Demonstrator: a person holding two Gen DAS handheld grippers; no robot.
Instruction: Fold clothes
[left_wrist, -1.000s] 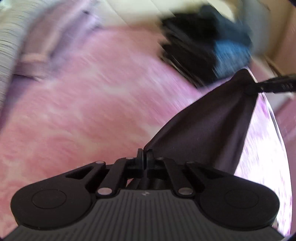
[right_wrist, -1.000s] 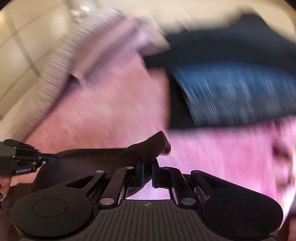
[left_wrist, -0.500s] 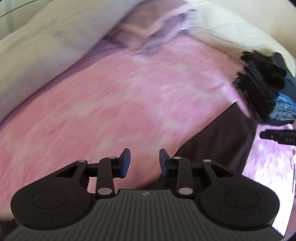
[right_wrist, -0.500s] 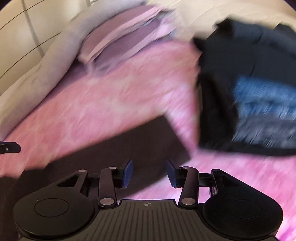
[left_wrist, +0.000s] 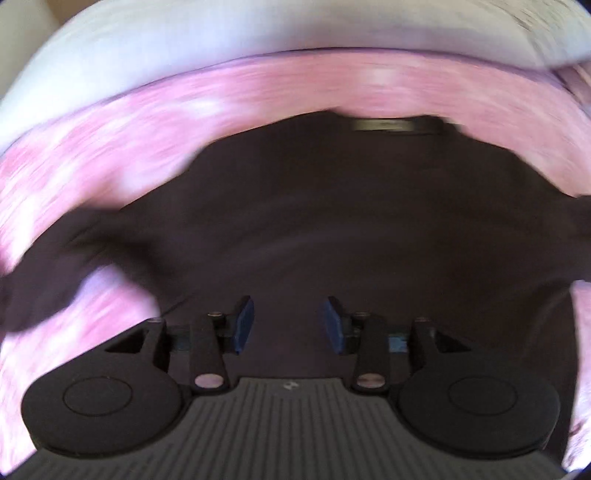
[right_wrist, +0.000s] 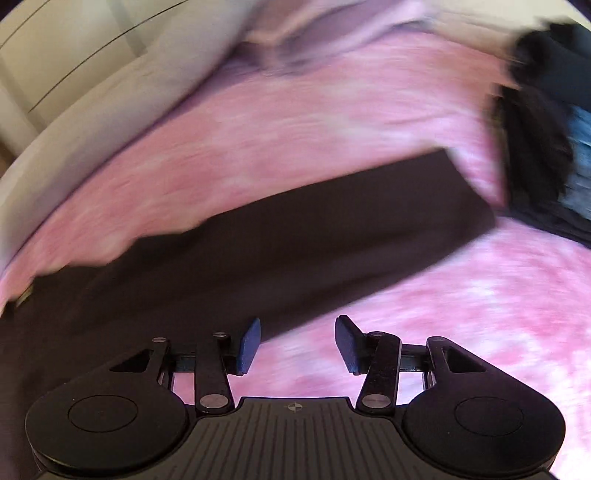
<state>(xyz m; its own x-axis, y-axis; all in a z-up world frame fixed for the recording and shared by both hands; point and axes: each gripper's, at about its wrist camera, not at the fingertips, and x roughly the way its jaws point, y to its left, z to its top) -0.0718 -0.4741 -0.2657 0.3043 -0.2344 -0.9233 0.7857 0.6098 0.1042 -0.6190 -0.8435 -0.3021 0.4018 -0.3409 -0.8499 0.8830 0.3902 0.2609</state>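
A pink mottled bedspread (right_wrist: 332, 122) filled both views, a pale duvet (left_wrist: 258, 33) along the top. The dark garment (left_wrist: 332, 221) lay flat mid-frame (label uppermost). The left gripper (left_wrist: 288, 325) and right gripper (right_wrist: 297, 341) were opening, gripping nothing.

left gripper (left_wrist: 288, 321): jaws opening, blue pads (left_wrist: 243, 325) gripping nothing | dark garment (left_wrist: 332, 221): lying spread on pink bedcover (left_wrist: 184, 110), passing under the jaws, label at its far edge | pale bedding (left_wrist: 258, 29): lying beyond | view: blurring
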